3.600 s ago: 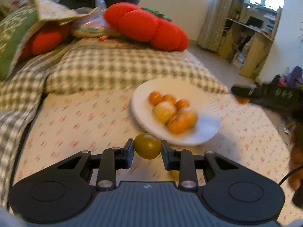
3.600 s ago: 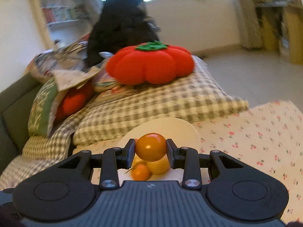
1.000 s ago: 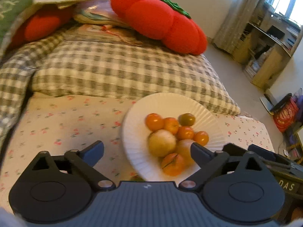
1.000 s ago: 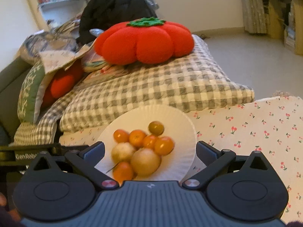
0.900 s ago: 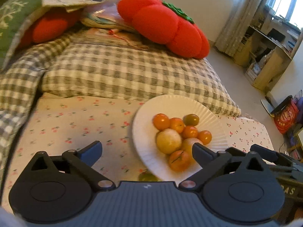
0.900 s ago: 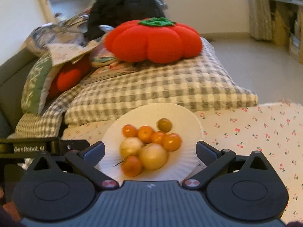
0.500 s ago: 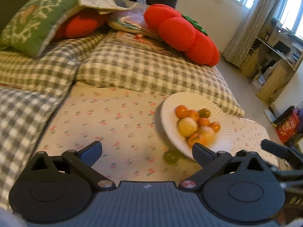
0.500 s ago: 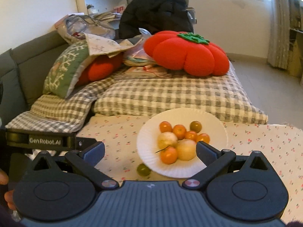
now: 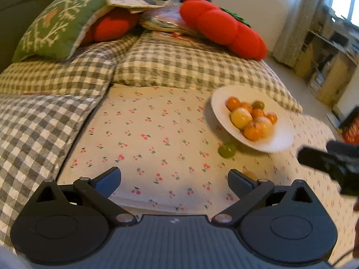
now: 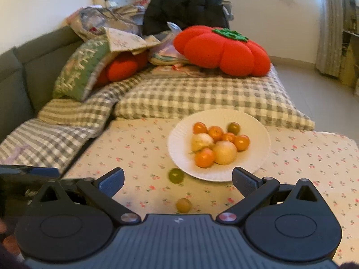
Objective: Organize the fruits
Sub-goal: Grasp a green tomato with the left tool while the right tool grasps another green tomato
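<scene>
Left gripper [image 9: 174, 178]: fingers spread wide, nothing between them, held over the cherry-print sheet [image 9: 139, 134]. Right gripper [image 10: 178, 179]: also spread wide and empty, touching nothing. Its dark tip shows at the right edge of the left view, blurred.

White plate [image 10: 253, 163] sits on the sheet, against the front of the checked pillow [image 10: 202, 98]. Fruit on it, counted in the right view: eight pieces. Five small orange ones, two larger pale yellow ones [image 10: 224, 152], one small greenish one [image 10: 233, 128] at the back of the pile. A thin stem pokes out beside the front orange fruit. In the left view the pile is smeared by motion and cannot be counted there.

Off the plate: two loose fruits on the sheet. Green fruit [image 10: 176, 175] just beside the plate's near rim; also seen in the left view [image 9: 227, 150]. A dull yellowish fruit [image 10: 183, 205] lies nearer the right gripper body, partly cut off by it; in the left view it is mostly hidden behind the right finger, probably the faint blob there.

Behind: one large red tomato cushion [image 10: 222, 49] on the pillow, and one green cushion [image 10: 83, 69].
</scene>
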{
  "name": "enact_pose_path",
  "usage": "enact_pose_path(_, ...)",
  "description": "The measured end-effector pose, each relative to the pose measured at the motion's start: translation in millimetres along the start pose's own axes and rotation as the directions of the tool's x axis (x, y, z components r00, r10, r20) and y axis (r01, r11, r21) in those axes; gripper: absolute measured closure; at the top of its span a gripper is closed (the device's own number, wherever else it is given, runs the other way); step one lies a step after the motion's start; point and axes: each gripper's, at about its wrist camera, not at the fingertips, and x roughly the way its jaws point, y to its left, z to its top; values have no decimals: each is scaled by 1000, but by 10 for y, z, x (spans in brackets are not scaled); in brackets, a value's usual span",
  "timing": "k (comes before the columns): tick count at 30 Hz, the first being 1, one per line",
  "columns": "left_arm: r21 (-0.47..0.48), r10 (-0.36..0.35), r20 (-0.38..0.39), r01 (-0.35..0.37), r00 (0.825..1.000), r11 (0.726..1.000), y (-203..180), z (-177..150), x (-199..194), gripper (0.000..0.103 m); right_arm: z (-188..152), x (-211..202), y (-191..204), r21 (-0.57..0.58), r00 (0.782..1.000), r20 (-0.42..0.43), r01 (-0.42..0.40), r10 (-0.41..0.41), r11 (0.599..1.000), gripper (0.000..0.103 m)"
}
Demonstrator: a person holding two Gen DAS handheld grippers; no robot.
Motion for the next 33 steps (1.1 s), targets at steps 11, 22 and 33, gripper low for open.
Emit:
enact_pose_path(11, -87, -15, -64, 9, 998, 996, 65, 81, 372, 6, -206, 52, 4, -22, 997, -73, 32, -34, 999, 7)
enact_pose_path(22, 31, -49, -100, 52, 994, 998, -316, 254, 985, 6, -352, 295, 59, -83, 984, -170, 39, -53, 996, 19)
enact_pose_path(33, 239, -23, -103, 47, 994, 970, -722, 303, 1375, 6, -450, 423, 73, -106, 974, -221, 29, -52, 994, 24)
